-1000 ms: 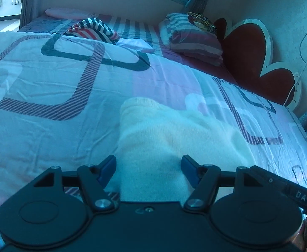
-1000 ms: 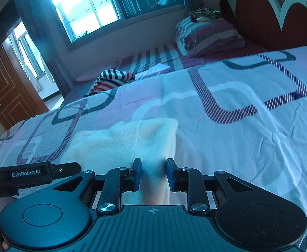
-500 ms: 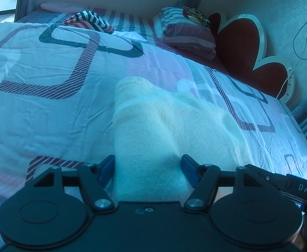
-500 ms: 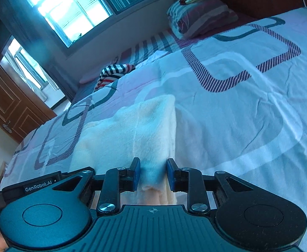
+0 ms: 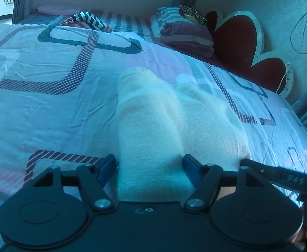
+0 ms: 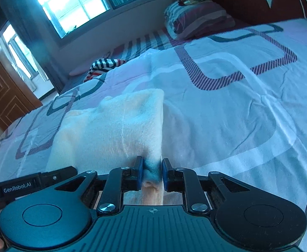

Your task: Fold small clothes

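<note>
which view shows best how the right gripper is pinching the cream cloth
The right wrist view: the right gripper has a bunched edge of the cream cloth between its blue pads. The left wrist view shows only that gripper's side bar at the frame edge.

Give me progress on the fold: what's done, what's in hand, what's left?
Done: the cream knit garment already lies doubled into a long band on the quilt, one rolled edge showing. In hand: the right claw pinches a bunched corner; the left claw straddles the near end, fingers spread, not clamped. Left: probably bring the near end over to the far end, flatten, release. The striped garment beyond looks unfolded.
</note>
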The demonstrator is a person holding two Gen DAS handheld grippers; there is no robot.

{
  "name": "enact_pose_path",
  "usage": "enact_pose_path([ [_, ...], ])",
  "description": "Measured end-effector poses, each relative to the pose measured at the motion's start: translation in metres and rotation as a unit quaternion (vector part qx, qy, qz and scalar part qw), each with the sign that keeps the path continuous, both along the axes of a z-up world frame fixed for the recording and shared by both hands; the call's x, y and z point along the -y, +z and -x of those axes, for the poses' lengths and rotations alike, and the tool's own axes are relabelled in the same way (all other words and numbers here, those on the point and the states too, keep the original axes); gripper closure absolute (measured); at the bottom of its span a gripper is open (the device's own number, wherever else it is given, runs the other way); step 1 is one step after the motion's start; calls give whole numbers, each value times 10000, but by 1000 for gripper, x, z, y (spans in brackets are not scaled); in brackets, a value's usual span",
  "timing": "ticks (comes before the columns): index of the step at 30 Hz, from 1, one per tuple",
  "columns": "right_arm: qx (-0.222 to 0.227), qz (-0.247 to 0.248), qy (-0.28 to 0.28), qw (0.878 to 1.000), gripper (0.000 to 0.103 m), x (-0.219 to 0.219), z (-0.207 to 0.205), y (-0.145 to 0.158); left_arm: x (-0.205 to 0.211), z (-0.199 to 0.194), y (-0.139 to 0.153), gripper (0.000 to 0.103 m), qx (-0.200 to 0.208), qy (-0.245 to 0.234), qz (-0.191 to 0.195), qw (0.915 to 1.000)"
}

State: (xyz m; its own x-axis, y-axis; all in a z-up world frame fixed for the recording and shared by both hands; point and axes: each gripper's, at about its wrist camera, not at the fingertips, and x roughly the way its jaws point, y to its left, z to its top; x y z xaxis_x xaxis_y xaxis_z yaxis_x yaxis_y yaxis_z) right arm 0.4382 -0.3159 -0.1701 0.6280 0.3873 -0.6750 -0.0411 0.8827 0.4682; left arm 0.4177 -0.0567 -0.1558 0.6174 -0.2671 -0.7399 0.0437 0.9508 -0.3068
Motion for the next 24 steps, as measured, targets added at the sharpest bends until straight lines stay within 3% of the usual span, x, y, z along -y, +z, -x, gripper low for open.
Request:
enact_pose_path([
  [9,-186,-487,93,9986,86,11,47,14,-11,28,10,30,-46,-152,-22,9999],
  [13,-387,-505,106,9979,86,17,79,8,-15,44,4,43,-214,-348,-76,9991],
  [19,-576,-601,130,9964,86,19,112,3,-13,69,2,44,-203,-507,-188,9983],
  [21,-602,-576,140,9964,87,19,118,2,-12,74,2,50,-202,-584,-203,9979],
  [23,-650,-621,102,9959,92,21,122,1,-13,79,2,64,-213,-633,-129,9977],
  [24,-660,-619,105,9958,93,20,123,1,-14,81,2,66,-220,-647,-91,9976],
])
